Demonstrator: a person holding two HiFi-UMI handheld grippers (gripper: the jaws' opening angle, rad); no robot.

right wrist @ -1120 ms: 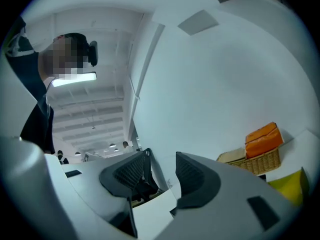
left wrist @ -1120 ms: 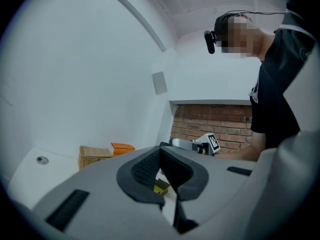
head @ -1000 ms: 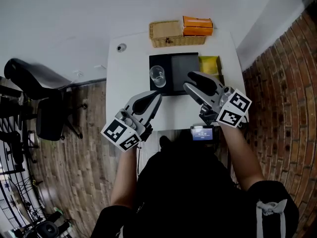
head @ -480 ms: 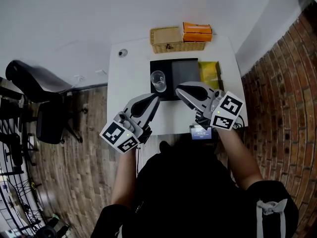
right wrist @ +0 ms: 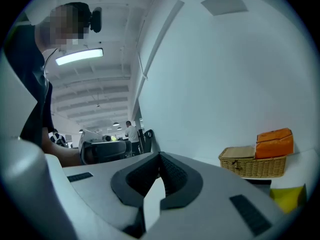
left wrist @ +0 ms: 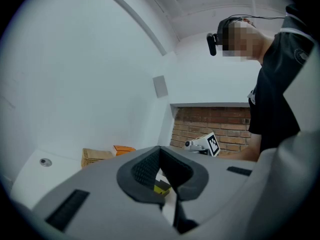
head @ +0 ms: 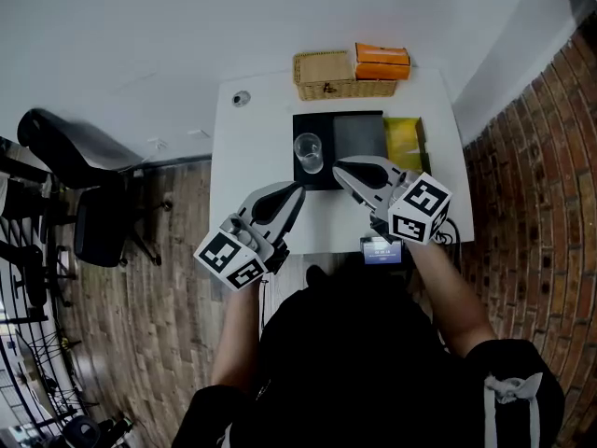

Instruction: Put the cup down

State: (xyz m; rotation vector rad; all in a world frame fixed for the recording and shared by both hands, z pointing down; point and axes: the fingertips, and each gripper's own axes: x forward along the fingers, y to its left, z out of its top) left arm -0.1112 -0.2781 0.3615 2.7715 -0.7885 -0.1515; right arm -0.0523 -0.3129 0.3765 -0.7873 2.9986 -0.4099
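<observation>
A clear glass cup [head: 309,151] stands upright on the left part of a black tray [head: 359,129] on the white table [head: 252,157]. My left gripper [head: 298,189] hovers near the table's front edge, just below the cup, its jaws shut with nothing in them. My right gripper [head: 340,167] is to the right of the cup and apart from it, over the tray's front edge, also shut and empty. Closed tips show in the left gripper view [left wrist: 160,149] and the right gripper view [right wrist: 160,155]. The cup is in neither gripper view.
A wicker basket [head: 325,66] and an orange pack [head: 381,61] sit at the table's far edge. A yellow item [head: 403,134] lies right of the tray. A small device [head: 381,249] sits at the front edge, a round knob [head: 242,98] far left. A black chair [head: 65,147] stands left.
The right gripper's jaws have gone from open to shut, and it has drawn back toward me from over the tray. The cup stays standing on the tray.
</observation>
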